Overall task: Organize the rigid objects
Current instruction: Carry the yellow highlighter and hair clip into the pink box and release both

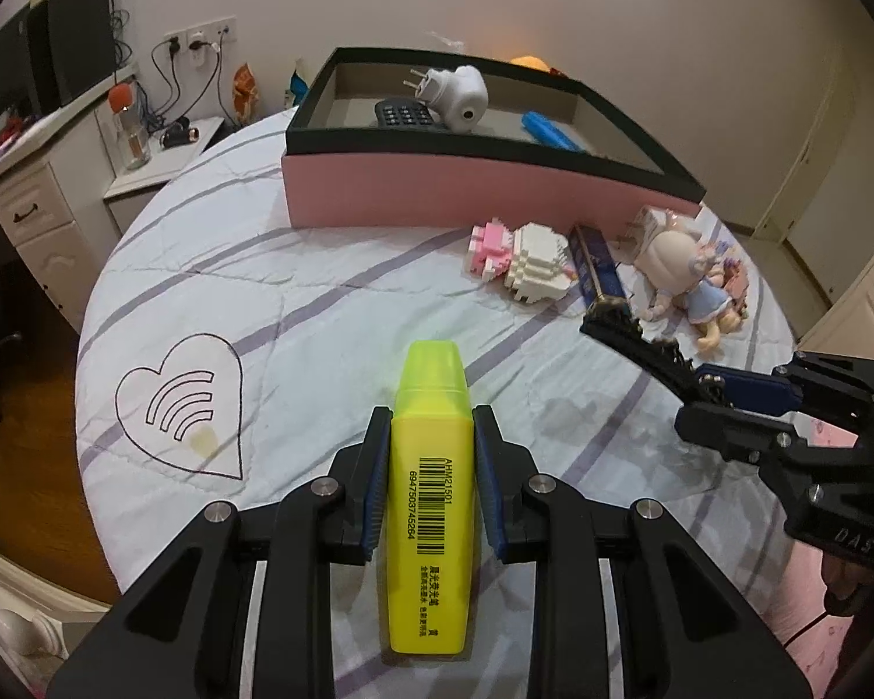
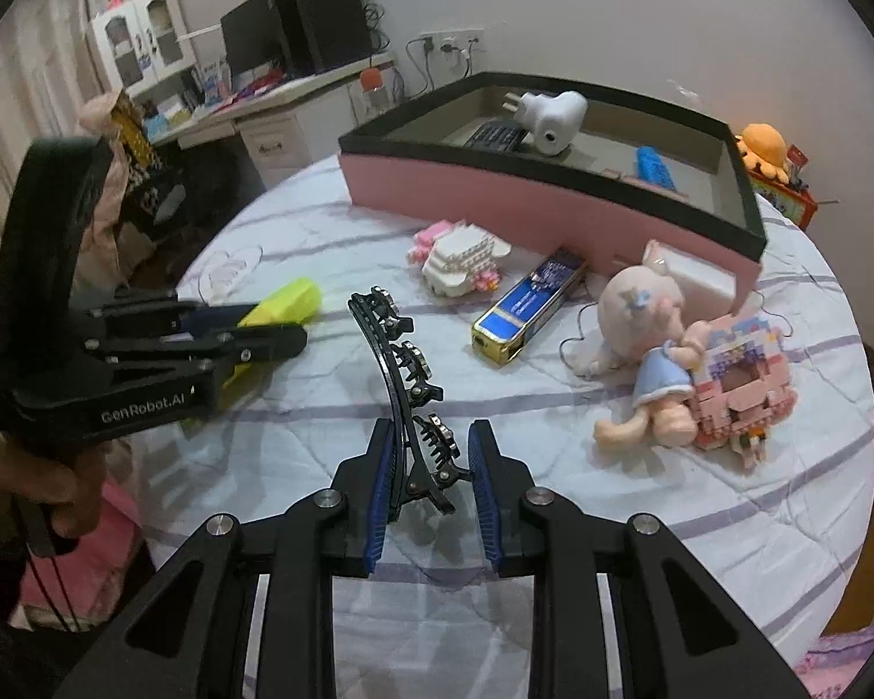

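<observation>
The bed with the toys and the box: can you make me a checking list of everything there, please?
Surface: striped bedspread, wrinkled, with a heart print.
Job's things: yellow highlighter; black hair clip; pink box holding a white plug, a blue item and a keypad.
Clutter: block toys, doll, blue and gold box.
Grippers: left gripper shut on the highlighter; right gripper shut on the hair clip.
Cables: plugged into wall sockets.
Surroundings: desk, drawers, monitor.
</observation>
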Available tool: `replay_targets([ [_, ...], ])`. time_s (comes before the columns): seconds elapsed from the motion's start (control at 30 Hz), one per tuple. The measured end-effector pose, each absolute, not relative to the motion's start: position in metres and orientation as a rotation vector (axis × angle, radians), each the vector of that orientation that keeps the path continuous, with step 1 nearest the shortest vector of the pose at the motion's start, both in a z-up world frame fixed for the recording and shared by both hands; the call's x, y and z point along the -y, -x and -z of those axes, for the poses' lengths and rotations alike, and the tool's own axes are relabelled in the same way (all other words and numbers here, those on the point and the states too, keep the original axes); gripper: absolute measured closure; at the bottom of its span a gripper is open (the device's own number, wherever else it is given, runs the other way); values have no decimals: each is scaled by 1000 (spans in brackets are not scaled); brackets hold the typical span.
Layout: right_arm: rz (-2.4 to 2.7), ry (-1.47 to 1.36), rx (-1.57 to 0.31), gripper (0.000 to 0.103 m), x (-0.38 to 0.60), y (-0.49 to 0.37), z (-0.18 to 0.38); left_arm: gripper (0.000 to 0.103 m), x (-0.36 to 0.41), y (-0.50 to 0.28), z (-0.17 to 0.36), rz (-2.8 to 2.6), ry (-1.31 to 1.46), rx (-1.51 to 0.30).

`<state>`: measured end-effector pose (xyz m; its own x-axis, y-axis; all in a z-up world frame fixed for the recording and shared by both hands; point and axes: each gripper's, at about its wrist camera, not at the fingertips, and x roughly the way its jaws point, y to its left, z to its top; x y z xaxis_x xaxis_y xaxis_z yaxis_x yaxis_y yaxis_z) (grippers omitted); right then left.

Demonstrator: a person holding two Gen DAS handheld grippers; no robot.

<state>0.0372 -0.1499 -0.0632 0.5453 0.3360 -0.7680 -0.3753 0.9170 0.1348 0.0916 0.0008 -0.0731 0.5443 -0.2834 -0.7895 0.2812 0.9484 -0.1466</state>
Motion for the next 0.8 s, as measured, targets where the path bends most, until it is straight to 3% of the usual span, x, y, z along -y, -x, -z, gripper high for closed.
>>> replay_targets([
  [0.4,-406,-71,-818,77,165,-61,11,76,8,-116,15,343,4,-829],
  [0.8,-286,-98,-771,77,194,-154,-25,76,36,-214,-23,374,3,-753],
])
